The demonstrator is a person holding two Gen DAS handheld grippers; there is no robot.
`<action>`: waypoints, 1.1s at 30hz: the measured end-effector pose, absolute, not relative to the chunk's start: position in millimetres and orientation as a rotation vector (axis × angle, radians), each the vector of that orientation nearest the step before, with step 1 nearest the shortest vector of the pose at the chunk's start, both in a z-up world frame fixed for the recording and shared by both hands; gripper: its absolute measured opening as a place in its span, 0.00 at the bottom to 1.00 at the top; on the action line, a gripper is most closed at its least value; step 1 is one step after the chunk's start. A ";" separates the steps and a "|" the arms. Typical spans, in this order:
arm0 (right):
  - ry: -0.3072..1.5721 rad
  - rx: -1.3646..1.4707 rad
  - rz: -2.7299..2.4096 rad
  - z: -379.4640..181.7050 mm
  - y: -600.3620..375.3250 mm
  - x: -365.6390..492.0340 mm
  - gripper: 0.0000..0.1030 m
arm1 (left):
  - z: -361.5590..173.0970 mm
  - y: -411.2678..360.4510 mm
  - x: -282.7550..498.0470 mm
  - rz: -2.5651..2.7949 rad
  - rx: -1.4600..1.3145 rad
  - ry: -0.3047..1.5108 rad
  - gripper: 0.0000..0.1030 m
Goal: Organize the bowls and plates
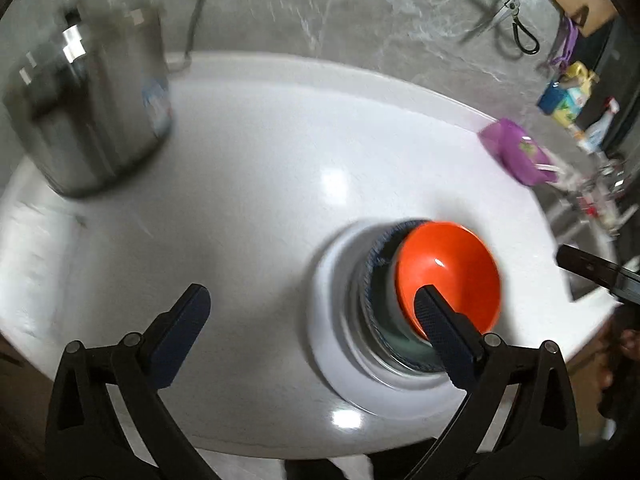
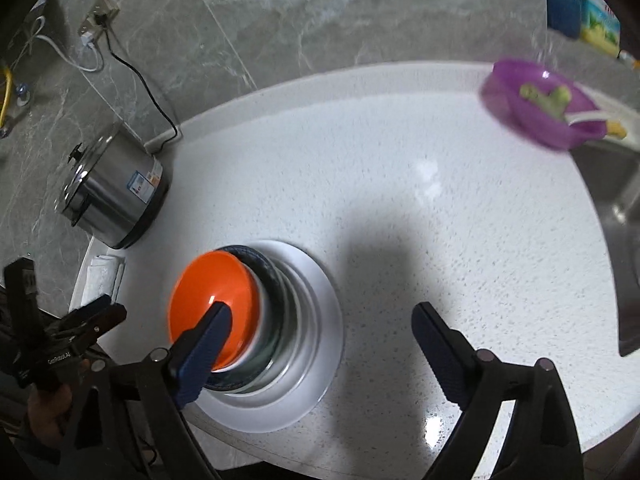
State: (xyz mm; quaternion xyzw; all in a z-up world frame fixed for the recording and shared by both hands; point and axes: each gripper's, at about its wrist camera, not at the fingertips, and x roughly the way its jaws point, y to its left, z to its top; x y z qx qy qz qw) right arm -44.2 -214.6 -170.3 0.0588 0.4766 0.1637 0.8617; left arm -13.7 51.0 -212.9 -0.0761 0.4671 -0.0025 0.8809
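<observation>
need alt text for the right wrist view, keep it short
An orange plastic bowl tops a stack of bowls on a wide white plate on a white speckled counter, with the open right claw empty above it. A steel pot sits back left, a purple bowl back right.

Stack of dishes seen on the white countertop (image 1: 248,184): orange bowl (image 1: 452,268) on top, a blue-rimmed bowl (image 1: 380,248) beneath it, white plate (image 1: 332,320) at the base. Left gripper (image 1: 312,312) is held above, jaws wide apart, nothing between them; one finger overlaps the orange bowl. Steel pot (image 1: 88,108) noted far left of the stack, blurred. Purple bowl (image 1: 516,152) noted beyond the stack, to the right.
</observation>
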 end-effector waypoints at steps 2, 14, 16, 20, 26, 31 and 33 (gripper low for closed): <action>0.966 0.097 0.337 -163.5 -207.2 -52.3 0.92 | -199.9 38.1 -16.8 0.054 -0.121 0.947 1.00; 0.940 0.113 0.380 -146.6 -215.0 -58.2 0.94 | -170.2 0.7 -34.8 0.196 -0.378 0.967 0.99; 0.947 0.103 0.382 -145.0 -218.3 -58.9 0.94 | -163.5 -10.5 -29.3 0.193 -0.312 0.984 0.99; 0.963 0.089 0.364 -142.1 -223.1 -59.1 0.94 | -151.2 -46.0 -19.1 0.166 -0.218 1.013 0.99; 0.927 0.070 0.307 -130.3 -220.6 -68.0 0.94 | -142.0 -57.8 -24.0 0.142 -0.170 1.003 0.99; 0.922 0.063 0.267 -128.7 -209.3 -75.5 0.94 | -139.0 -34.3 -29.3 0.158 -0.175 1.003 0.99; 0.919 0.058 0.257 -129.2 -203.7 -78.9 0.94 | -141.2 -24.3 -28.0 0.161 -0.173 1.008 0.99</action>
